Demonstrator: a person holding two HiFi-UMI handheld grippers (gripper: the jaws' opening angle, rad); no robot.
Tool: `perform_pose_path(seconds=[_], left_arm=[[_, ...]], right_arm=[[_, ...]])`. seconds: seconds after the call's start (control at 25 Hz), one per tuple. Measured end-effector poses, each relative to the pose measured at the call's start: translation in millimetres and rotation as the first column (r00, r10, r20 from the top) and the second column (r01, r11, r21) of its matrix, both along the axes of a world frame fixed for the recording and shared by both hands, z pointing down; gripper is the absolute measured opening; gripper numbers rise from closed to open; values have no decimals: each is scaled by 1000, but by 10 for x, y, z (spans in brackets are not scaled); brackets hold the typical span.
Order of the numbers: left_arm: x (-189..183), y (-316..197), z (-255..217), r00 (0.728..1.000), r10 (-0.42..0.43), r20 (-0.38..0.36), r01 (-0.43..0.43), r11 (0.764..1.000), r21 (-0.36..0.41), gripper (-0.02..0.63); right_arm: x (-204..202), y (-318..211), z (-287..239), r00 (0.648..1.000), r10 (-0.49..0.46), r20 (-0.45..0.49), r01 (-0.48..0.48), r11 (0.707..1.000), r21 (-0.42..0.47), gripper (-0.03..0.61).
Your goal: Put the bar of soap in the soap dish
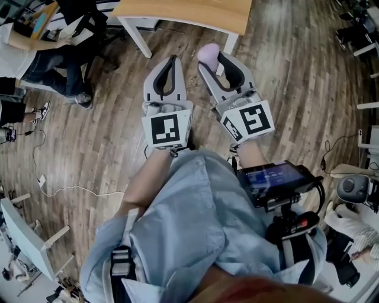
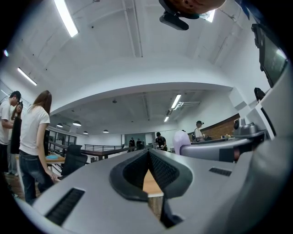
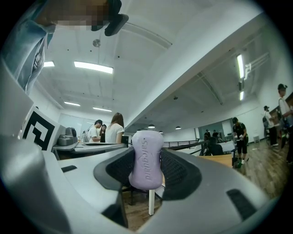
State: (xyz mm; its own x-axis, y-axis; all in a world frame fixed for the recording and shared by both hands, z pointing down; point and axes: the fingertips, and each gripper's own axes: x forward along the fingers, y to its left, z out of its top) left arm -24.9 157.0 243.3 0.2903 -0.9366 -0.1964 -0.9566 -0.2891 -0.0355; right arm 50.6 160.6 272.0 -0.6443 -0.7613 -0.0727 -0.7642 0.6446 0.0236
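My right gripper (image 1: 212,56) is shut on a pale purple bar of soap (image 3: 146,159), which stands on end between its jaws; the soap (image 1: 208,53) shows at the jaw tips in the head view. My left gripper (image 1: 173,59) hangs beside it to the left, shut with nothing between its jaws (image 2: 148,153). Both grippers are held low over a wooden floor, pointing toward a light wooden table (image 1: 195,13). No soap dish is in any view.
White table legs (image 1: 137,35) stand just ahead of the grippers. People stand at desks to the left (image 2: 33,146) and further back in the room. A seated person's legs (image 1: 59,71) and a white cable (image 1: 65,188) lie to the left.
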Motion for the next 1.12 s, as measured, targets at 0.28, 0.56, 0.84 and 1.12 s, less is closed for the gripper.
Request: perform_pose_path(seconds=[0.28,0.56,0.84,1.12], left_arm=[[-260,-417,-73,1000,17,4,-17,1000,26,8],[-644,-1013,-38,999,27,-30,-27,999,21,8],[-787,-1467,129,999,23,-43,-24,999,-25,8],[-899,-2031,346,999,4,-36,-7,997,-71,8]], right_arm=[[-245,-411,-92,1000,21,3,-21,999,30,190],[-606,-980,-142,999,35,-11,-34,999,36,190],[-742,-1438,-19,999,32,-22,-32,1000,0,189],[-829,-1964,141,1000,18,-19,-18,1000,-24,187]])
